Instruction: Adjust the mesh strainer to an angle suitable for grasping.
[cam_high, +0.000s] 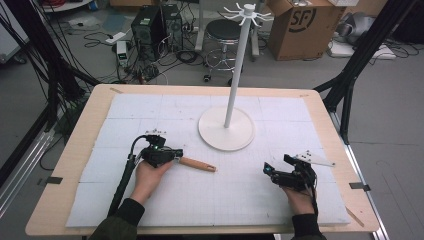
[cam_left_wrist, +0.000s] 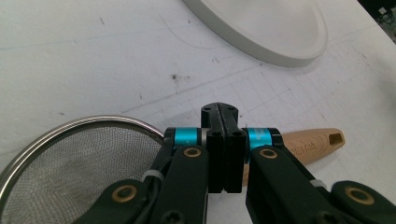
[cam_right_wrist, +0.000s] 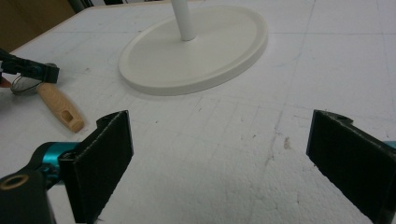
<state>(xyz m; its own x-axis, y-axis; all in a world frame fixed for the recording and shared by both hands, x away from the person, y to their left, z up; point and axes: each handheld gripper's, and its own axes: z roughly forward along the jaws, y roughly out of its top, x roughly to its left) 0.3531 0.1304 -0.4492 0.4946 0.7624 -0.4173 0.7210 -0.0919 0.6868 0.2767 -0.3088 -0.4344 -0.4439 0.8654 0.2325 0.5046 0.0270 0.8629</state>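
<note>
A strainer with a round wire mesh bowl (cam_left_wrist: 70, 168) and a wooden handle (cam_high: 197, 164) (cam_left_wrist: 313, 142) (cam_right_wrist: 58, 105) lies low over the white mat at the left. My left gripper (cam_high: 172, 155) (cam_left_wrist: 220, 112) is shut on the thin neck between bowl and handle, with its jaws pressed together. My right gripper (cam_high: 267, 169) (cam_right_wrist: 219, 158) rests at the right of the mat with its jaws wide open and nothing between them. A white hanging stand with a round base (cam_high: 226, 135) (cam_left_wrist: 261, 28) (cam_right_wrist: 196, 60) and a tall pole (cam_high: 239, 65) stands at the middle back.
A white gridded mat (cam_high: 300, 115) covers the wooden table (cam_high: 85, 120). Behind the table, on the floor, are a black stool (cam_high: 223, 31), a cardboard box (cam_high: 300, 25), a computer case (cam_high: 147, 25) and loose cables. Black frame legs (cam_high: 350, 75) stand at both sides.
</note>
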